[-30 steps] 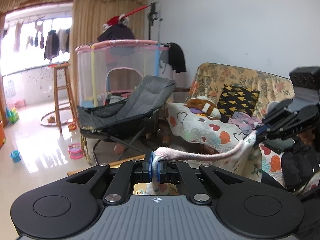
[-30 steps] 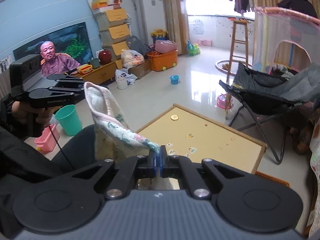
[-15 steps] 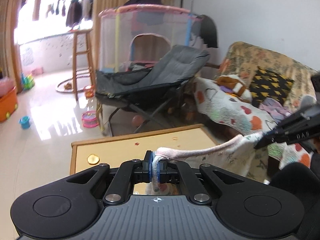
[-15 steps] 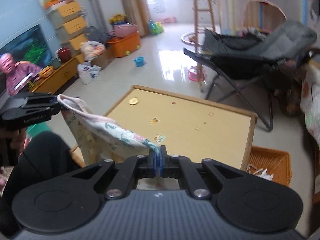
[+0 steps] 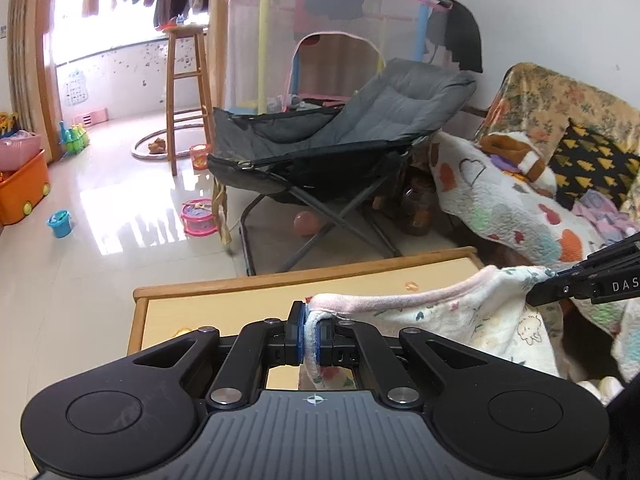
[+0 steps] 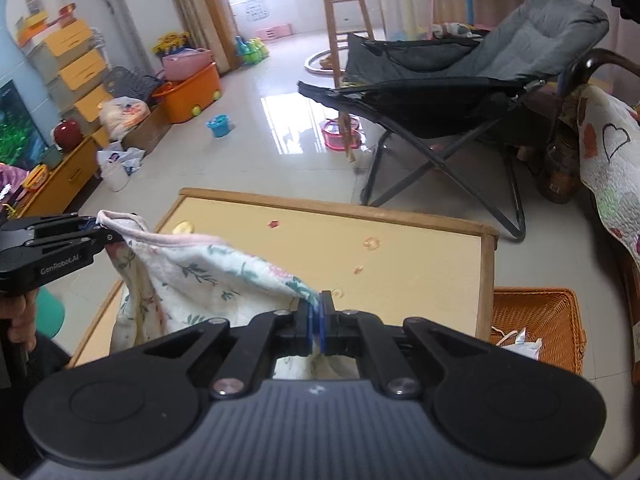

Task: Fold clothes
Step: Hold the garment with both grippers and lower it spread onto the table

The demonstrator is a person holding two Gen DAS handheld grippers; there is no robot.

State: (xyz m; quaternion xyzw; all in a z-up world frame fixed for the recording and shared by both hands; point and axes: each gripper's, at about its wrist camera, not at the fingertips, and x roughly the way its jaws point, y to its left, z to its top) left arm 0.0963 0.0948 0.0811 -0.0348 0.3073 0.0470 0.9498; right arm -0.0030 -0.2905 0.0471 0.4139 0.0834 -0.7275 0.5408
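A small white floral cloth with a pink hem (image 6: 192, 276) hangs stretched between my two grippers, above the near part of a low wooden table (image 6: 416, 256). My left gripper (image 5: 310, 336) is shut on one corner of the cloth (image 5: 460, 316). My right gripper (image 6: 319, 322) is shut on the other corner. In the left wrist view the right gripper (image 5: 588, 284) shows at the right edge. In the right wrist view the left gripper (image 6: 60, 240) shows at the left edge. The cloth's lower part sags toward the table.
A grey folding chair (image 5: 340, 148) stands just beyond the table. A sofa with a heart-print quilt (image 5: 512, 200) is at the right. An orange wicker basket (image 6: 536, 324) sits beside the table's right end. Toys and an orange bin (image 6: 192, 92) lie on the tiled floor.
Both grippers have come down and tilted toward the table, carrying the stretched cloth with them. The table now fills the lower middle of both views. Both stay shut on the cloth.
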